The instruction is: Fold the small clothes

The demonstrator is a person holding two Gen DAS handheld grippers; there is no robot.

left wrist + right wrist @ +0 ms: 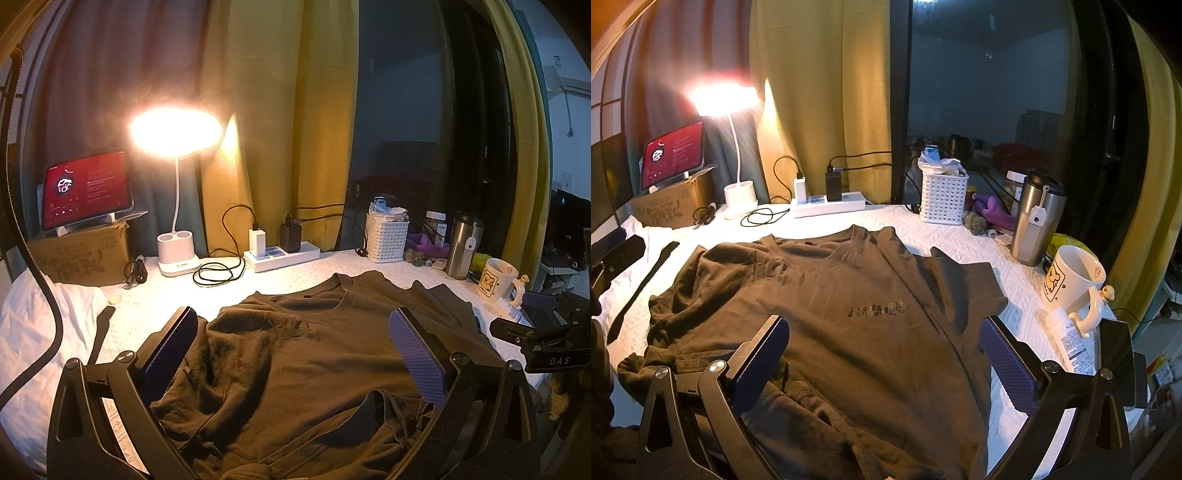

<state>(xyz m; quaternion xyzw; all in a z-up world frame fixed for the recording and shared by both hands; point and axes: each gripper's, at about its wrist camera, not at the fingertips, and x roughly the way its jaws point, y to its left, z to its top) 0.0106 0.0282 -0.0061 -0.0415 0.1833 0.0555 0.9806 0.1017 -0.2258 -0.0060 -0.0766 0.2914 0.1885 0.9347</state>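
A dark brown T-shirt (295,362) lies front up on the white-covered table, collar toward the back, its left side rumpled. It also shows in the right wrist view (831,295), with a small print on the chest. My left gripper (291,332) is open and empty, hovering over the shirt's left half. My right gripper (884,339) is open and empty over the shirt's lower right part. The right gripper's body (546,343) shows at the right edge of the left wrist view.
At the back stand a lit desk lamp (177,258), a power strip with chargers (280,254), a tablet on a cardboard box (85,188), a white basket (943,199), a steel tumbler (1036,221) and a white mug (1075,284). A tube (1071,339) lies near the mug.
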